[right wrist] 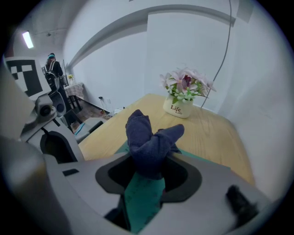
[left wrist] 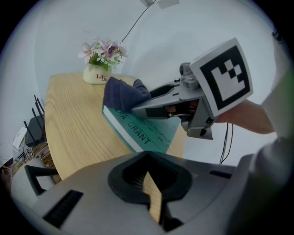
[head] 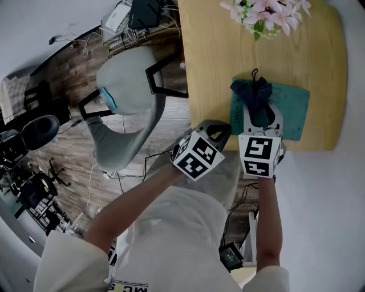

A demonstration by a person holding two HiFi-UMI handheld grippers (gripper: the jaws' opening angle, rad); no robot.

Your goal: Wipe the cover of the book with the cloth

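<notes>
A teal book [head: 288, 108] lies on the wooden table [head: 217, 57] near its front edge. On the book's left part rests a bunched dark blue cloth [head: 254, 94], with my right gripper [head: 259, 111] shut on it. In the right gripper view the cloth [right wrist: 149, 142] bulges up between the jaws, and the book [right wrist: 144, 197] shows beneath. My left gripper [head: 219, 128] hovers at the table's front edge, left of the book, shut and holding nothing. The left gripper view shows its jaws closed, with the book [left wrist: 142, 131], the cloth [left wrist: 120, 94] and the right gripper [left wrist: 138, 109] beyond.
A white pot of pink flowers [head: 265, 14] stands at the far side of the table. A grey chair [head: 128, 108] stands on the floor to the left. Cables and equipment lie on the wooden floor further left.
</notes>
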